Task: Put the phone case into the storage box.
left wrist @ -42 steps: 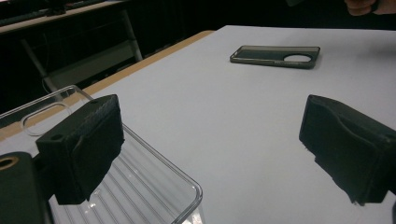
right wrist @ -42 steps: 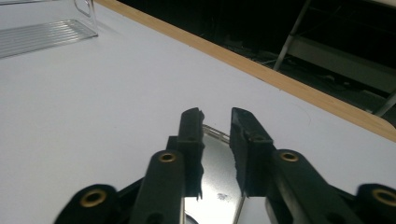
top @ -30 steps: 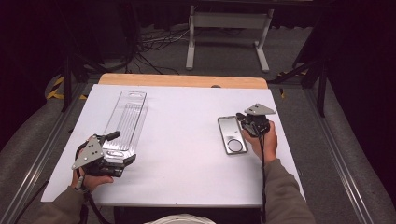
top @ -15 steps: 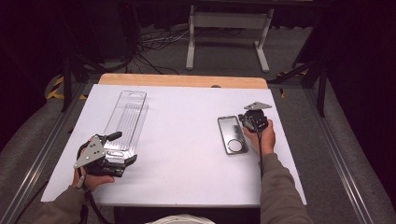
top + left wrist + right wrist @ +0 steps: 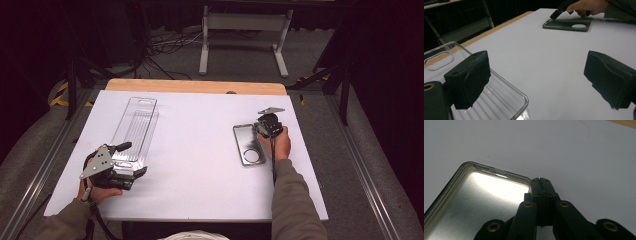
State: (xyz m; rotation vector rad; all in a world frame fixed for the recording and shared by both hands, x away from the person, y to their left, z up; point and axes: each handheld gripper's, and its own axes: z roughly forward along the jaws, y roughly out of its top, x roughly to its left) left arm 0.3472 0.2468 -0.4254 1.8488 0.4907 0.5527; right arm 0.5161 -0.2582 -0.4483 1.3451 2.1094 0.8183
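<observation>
- My right gripper (image 5: 541, 185) — jaws pressed together, empty — noses the phone case's (image 5: 248, 144) corner; a careless push could skid it.
- My left gripper (image 5: 536, 75) gapes beside the clear tray (image 5: 134, 130).

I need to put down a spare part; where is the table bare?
The widest bare patch lies between the clear tray and the phone case. The far strip is free too. It is crowded around the left gripper and the right gripper.

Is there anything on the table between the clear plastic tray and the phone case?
No. In the high view, bare white table top runs between the clear plastic tray and the phone case; the left gripper view shows the same.
</observation>
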